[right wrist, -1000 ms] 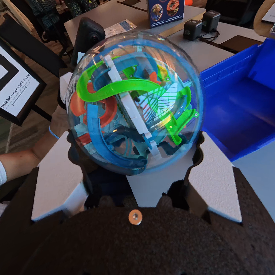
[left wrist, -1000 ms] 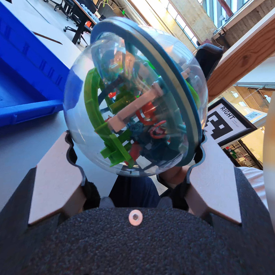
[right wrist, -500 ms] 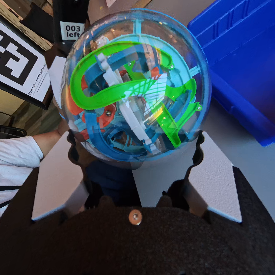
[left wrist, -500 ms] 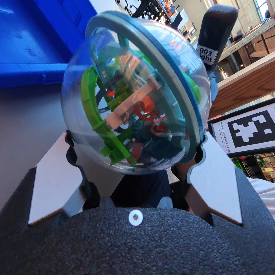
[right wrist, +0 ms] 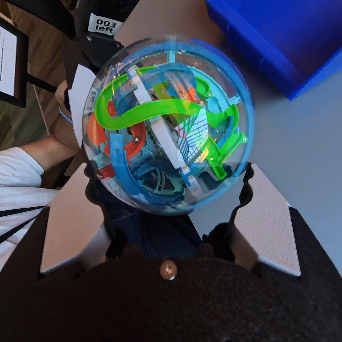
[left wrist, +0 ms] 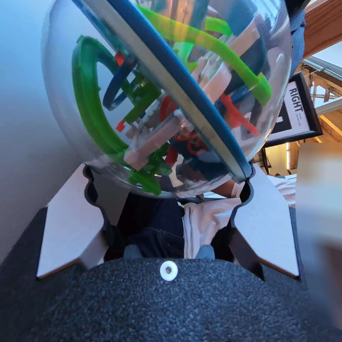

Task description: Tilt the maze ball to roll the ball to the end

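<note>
Maze ball [right wrist: 167,125] clamped between both tools [left wrist: 167,175] [right wrist: 167,174], blue seam ring [left wrist: 177,88] tilted diagonally.

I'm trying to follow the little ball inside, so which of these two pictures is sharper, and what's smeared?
Right wrist view: sharper; the small metal ball shows on the orange track, though the maze ball has a smeared rim. Left wrist view: the maze ball is motion-blurred, backlit by bright windows at right; both views bulge from the wide-angle lens.
</note>
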Tool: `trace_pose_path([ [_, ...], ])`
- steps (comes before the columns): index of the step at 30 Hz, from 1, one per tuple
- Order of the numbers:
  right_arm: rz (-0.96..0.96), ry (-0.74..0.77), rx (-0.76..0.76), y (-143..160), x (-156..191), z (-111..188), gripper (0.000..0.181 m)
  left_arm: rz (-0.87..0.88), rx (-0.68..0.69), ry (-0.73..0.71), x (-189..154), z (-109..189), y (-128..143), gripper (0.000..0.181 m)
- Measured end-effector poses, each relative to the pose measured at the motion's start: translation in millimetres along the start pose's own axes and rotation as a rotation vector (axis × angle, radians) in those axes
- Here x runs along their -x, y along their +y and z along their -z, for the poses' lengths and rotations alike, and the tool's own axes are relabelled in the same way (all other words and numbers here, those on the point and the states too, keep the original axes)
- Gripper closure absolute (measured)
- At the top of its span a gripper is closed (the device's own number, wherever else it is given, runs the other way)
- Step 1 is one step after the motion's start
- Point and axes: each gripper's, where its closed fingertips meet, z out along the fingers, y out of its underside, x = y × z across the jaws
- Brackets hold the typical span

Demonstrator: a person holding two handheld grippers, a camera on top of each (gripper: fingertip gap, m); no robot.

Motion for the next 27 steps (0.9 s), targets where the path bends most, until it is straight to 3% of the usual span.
trace_pose_path([
  [3,-0.006,0.005,0.053,11,-8,-4,0.03,0.015,0.029,-0.022,9,-6,4,0.027],
  [7,0.008,0.004,0.011,1,-11,-7,0.03,0.016,0.028,-0.022,13,-3,3,0.027],
  [10,0.047,0.002,-0.026,-8,-10,-12,0.029,-0.031,0.115,-0.058,17,3,14,0.027],
  [15,0.094,-0.016,-0.087,-27,-4,-25,0.028,-0.168,0.233,-0.254,32,41,31,0.024],
  [20,0.163,-0.029,-0.146,-45,3,-37,0.028,-0.333,0.082,-0.372,28,98,5,0.026],
  [27,0.354,-0.116,-0.367,-88,30,-60,0.028,-0.714,-0.199,-0.359,3,107,-38,0.023],
])
